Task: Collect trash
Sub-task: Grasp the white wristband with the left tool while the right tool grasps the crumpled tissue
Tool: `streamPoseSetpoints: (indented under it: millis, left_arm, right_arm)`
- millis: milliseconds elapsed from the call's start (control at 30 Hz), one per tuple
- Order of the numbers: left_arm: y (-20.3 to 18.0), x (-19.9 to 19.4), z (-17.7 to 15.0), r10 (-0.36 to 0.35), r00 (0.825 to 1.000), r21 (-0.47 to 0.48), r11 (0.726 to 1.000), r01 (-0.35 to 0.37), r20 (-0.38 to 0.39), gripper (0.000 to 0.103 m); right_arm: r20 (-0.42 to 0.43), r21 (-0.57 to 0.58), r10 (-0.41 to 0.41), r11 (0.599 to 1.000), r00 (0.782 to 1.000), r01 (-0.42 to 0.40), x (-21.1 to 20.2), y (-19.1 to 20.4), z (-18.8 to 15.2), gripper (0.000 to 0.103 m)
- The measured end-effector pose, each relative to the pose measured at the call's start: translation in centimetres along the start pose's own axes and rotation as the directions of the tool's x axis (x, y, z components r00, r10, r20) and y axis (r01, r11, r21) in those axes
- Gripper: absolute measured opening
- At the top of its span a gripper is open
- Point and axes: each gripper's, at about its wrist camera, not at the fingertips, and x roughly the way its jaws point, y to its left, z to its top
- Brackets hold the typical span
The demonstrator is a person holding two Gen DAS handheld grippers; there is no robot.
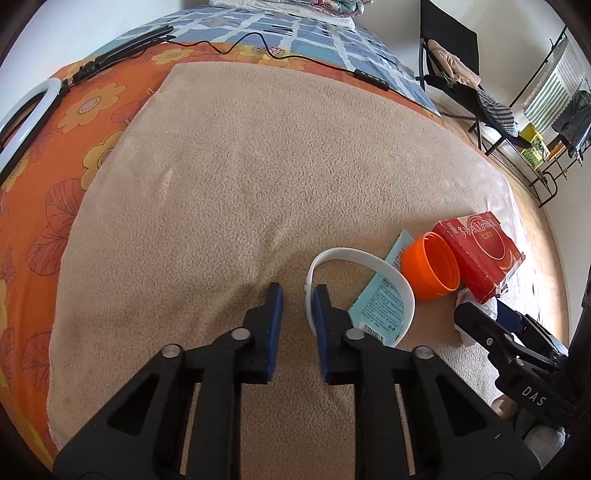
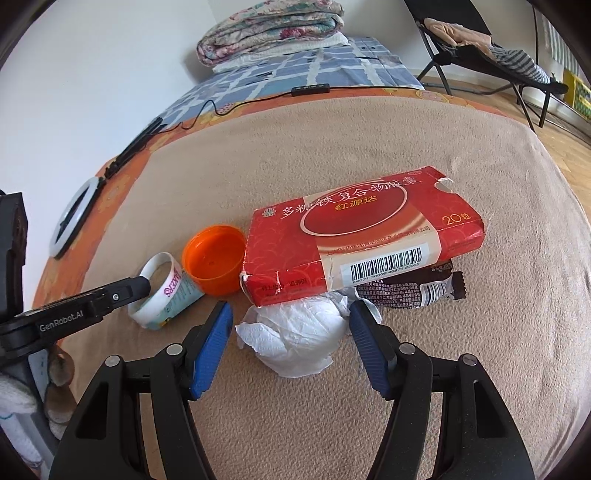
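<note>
Working over a tan fleece blanket (image 2: pixel 369 424) covering an orange flowered sheet (image 1: pixel 92 107) on a bed. Right gripper (image 2: pixel 290 328) hovering with jaws wide apart around a crumpled white tissue (image 2: pixel 295 339), not touching it. Left gripper (image 1: pixel 297 314) lying low, jaws partly apart, right finger just inside a white ring (image 1: pixel 369 280) standing on edge over a pale blue packet (image 1: pixel 380 299). Behind these, orange cap (image 2: pixel 214 254) lying on its side, opening facing the cameras. Red carton (image 2: pixel 365 229) resting flat, long axis running left-right, propped on a brown wrapper (image 2: pixel 413 288). Farther back, ring light (image 2: pixel 75 218), cable, blue checked bedding (image 2: pixel 295 70), folded quilts (image 2: pixel 269 33), folding chair (image 2: pixel 480 44) standing on wood flooring.
</note>
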Motion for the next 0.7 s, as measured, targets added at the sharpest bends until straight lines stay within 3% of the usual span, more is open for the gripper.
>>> streamPoseSetpoints:
  millis: [233,300,367,467,700]
  left_arm:
    - [-0.3,-0.3,-0.3,0.013,1.0,0.023,1.0,-0.014,0.02,0.002]
    - [-0.3,-0.6,-0.4,0.014,1.0,0.025,1.0,-0.014,0.026,0.001]
    - [-0.3,-1.2,-0.4,0.017,0.999,0.027,0.999,-0.018,0.035,0.001]
    - [-0.3,-2.1,-0.4,0.025,0.998,0.032,0.999,-0.027,0.054,0.001]
    - [-0.2,-4.2,-0.8,0.021,0.996,0.046,0.999,-0.025,0.084,0.001]
  right_arm:
    - [0.01,-0.005,0.0,1.0,1.0,0.0,0.3,0.0,0.1,0.064]
    - [0.012,-0.004,-0.001,1.0,1.0,0.001,0.1,-0.1,0.1,0.047]
    - [0.004,0.004,0.008,1.0,1.0,-0.008,0.1,-0.4,0.1,0.037]
    - [-0.001,0.013,0.035,0.999,0.999,-0.035,-0.2,-0.7,0.0,0.029]
    - [-0.006,-0.009,0.054,0.998,0.999,-0.054,-1.7,-0.5,-0.7,0.025]
